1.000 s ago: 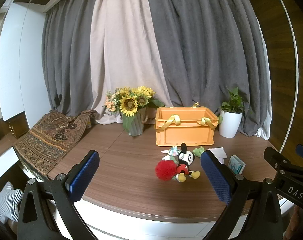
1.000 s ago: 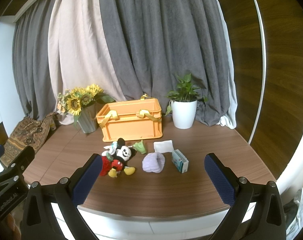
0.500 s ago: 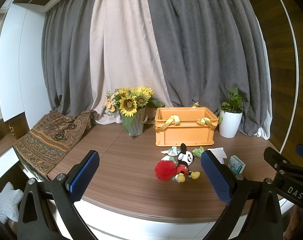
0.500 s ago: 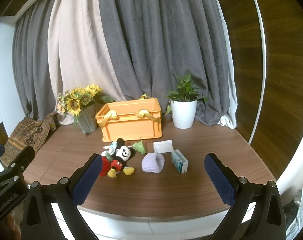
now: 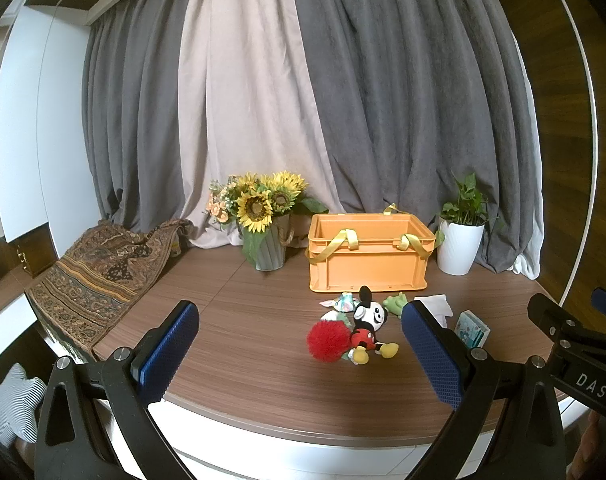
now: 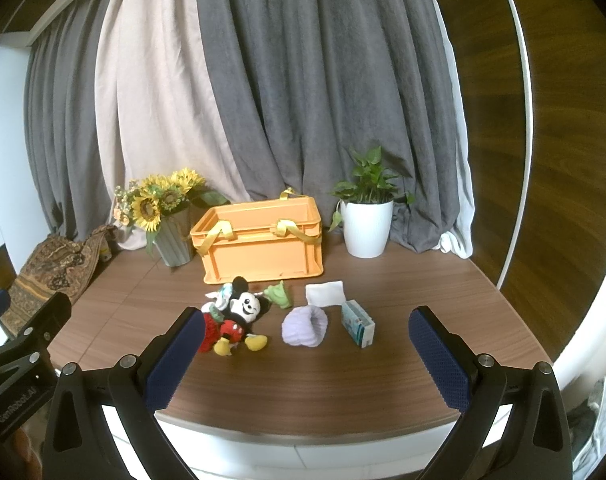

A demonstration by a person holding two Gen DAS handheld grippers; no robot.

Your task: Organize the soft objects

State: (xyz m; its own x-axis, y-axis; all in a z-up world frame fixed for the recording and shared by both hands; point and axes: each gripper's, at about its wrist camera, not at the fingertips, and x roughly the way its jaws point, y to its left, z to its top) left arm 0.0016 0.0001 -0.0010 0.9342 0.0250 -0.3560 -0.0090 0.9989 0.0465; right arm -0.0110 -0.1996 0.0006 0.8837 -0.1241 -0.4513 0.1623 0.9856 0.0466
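A Mickey Mouse plush [image 5: 366, 326] [image 6: 239, 314] lies on the wooden table in front of an empty orange crate [image 5: 367, 254] [image 6: 261, 246]. A red pom-pom [image 5: 329, 340] touches the plush's left side. A small green plush [image 6: 280, 294], a pale patterned soft toy [image 5: 343, 302], a folded white cloth [image 6: 324, 292] and a lilac knitted hat [image 6: 305, 326] lie nearby. My left gripper [image 5: 299, 356] is open and empty, above the table's near edge. My right gripper [image 6: 309, 360] is open and empty too, short of the hat.
A sunflower vase [image 5: 265, 236] stands left of the crate and a white potted plant [image 6: 367, 222] to its right. A small tissue box [image 6: 357, 322] sits right of the hat. A patterned cloth [image 5: 99, 272] drapes the table's left end. Curtains hang behind.
The right gripper has edged slightly forward toward the table. The left view is nearly unchanged. Both grippers stay open and empty.
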